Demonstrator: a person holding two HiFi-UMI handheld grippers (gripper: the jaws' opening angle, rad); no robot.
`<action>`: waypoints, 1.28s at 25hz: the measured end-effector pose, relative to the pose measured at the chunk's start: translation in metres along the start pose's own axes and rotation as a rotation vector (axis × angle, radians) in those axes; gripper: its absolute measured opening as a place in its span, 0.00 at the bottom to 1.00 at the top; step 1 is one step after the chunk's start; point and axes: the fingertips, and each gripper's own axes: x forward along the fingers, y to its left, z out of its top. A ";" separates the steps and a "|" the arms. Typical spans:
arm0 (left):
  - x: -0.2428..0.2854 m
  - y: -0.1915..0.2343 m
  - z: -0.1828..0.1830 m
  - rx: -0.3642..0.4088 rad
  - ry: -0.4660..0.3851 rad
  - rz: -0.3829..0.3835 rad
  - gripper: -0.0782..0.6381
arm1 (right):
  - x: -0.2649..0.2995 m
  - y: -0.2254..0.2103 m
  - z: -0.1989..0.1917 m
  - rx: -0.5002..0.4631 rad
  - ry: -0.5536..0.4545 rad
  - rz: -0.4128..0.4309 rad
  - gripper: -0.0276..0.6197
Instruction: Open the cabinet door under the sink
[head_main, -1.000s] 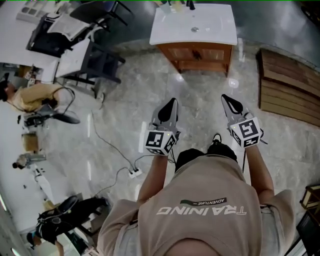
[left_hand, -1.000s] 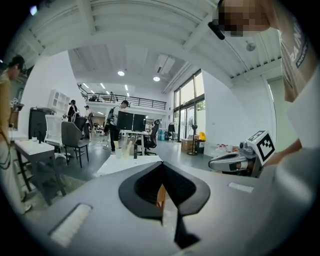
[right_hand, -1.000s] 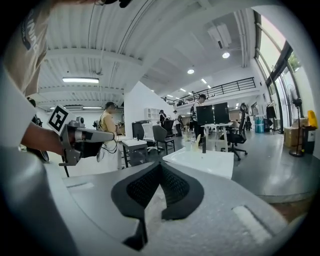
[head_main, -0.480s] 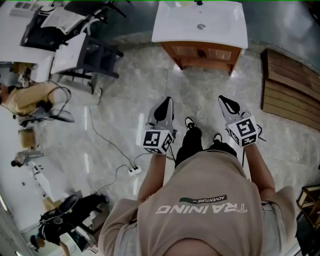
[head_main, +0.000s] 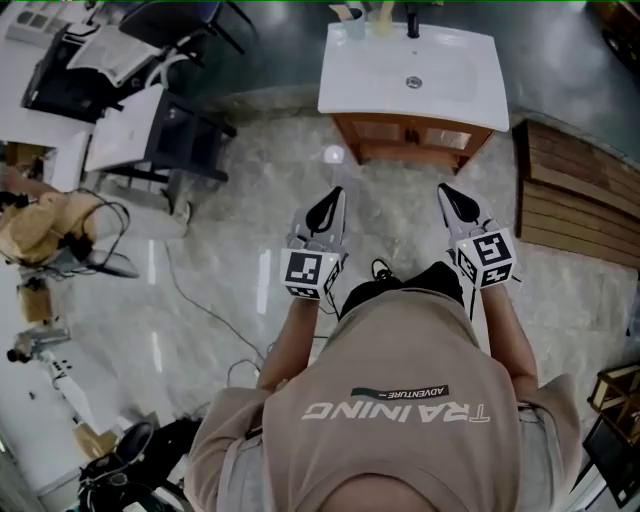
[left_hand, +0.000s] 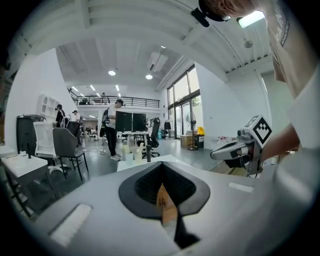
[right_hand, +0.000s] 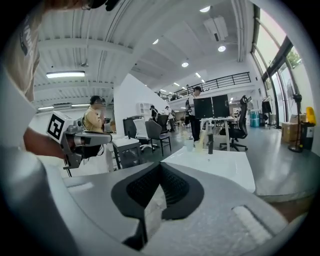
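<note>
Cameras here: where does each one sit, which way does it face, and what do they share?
Head view: on the person's head, facing steeply down at the floor; shows their shirt, forearms, left gripper, right gripper and the sink ahead.
Left gripper view: on the left gripper, looking along its closed jaws toward the sink; right gripper at right.
Right gripper view: on the right gripper, facing the sink; left gripper at left.
Shared: all three see the sink.
</note>
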 end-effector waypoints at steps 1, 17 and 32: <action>0.004 0.008 -0.002 0.002 0.006 -0.014 0.13 | 0.008 0.004 0.005 -0.010 -0.004 -0.007 0.05; 0.105 0.067 -0.014 -0.075 0.065 -0.019 0.13 | 0.110 -0.073 -0.007 0.033 0.088 -0.052 0.05; 0.236 0.071 0.032 0.039 0.034 -0.193 0.13 | 0.151 -0.169 0.000 0.046 0.066 -0.159 0.05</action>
